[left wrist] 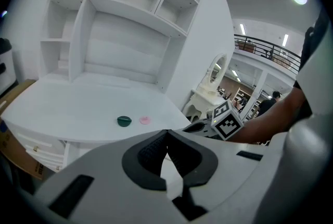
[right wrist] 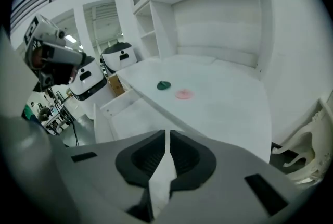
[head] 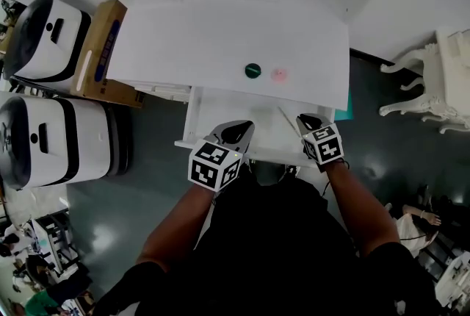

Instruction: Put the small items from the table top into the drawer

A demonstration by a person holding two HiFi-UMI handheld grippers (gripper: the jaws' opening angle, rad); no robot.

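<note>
- Setting: a white desk (head: 220, 35) with a shelved hutch stands on a dark floor. Two white machines and a cardboard box (head: 103, 50) are at its 9 o'clock side.
- Task items: a dark green round lid (head: 252, 70) and a pink disc (head: 278, 74) lie flat on the table top near its front edge. They are just beside each other and not touching, with the lid at 9 o'clock of the disc.
- Drawer (head: 220, 109): pulled open below the front edge of the table top. Both tools hang over it.
- Left gripper (head: 236, 131): clenched, pad tips meeting, nothing between them.
- Right gripper (head: 312, 121): closed to a thin slit and empty.
- Governing relation, head view: the green lid lies at about 12 o'clock of the left gripper. The pink disc lies at about 11 o'clock of the right gripper.
- Reach, as a judgement: the left gripper is nearer the lid and the right gripper is nearer the disc.
- Orientation: both items are round, so no long axis sets the approach angle.
- Height: the items sit above the drawer, so a pick appears to call for a reach forward and up over the table edge, with the jaws released first.
</note>
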